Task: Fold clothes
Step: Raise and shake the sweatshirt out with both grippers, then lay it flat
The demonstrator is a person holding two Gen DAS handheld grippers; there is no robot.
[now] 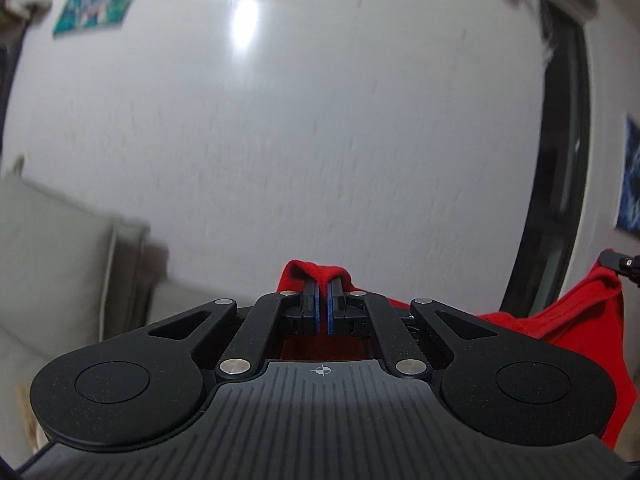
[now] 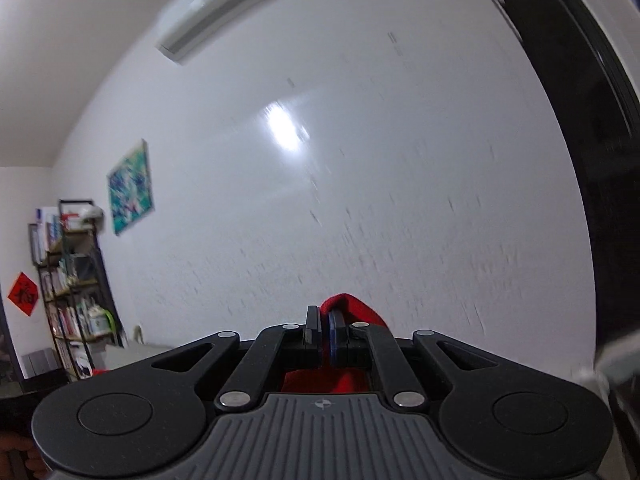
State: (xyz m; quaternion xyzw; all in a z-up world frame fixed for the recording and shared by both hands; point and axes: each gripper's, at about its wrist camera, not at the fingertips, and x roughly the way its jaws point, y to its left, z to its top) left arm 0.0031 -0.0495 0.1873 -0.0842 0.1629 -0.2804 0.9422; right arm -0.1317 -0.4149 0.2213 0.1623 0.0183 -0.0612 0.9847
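A red garment [image 1: 560, 320] hangs in the air, stretched between both grippers. My left gripper [image 1: 325, 280] is shut on a bunched fold of it, with red cloth poking out over the fingertips. At the right edge of the left wrist view the cloth rises to the other gripper's black tip [image 1: 618, 262]. In the right wrist view my right gripper [image 2: 325, 314] is shut on another fold of the red garment [image 2: 352, 308], which curls over the right finger. Most of the garment is hidden below both grippers.
Both grippers face a white wall [image 1: 320, 140] with a teal painting [image 2: 131, 187]. A light sofa [image 1: 60, 264] stands low at the left, a dark doorway [image 1: 564, 160] to the right. A bookshelf [image 2: 76, 288] and an air conditioner [image 2: 224, 8] are also in view.
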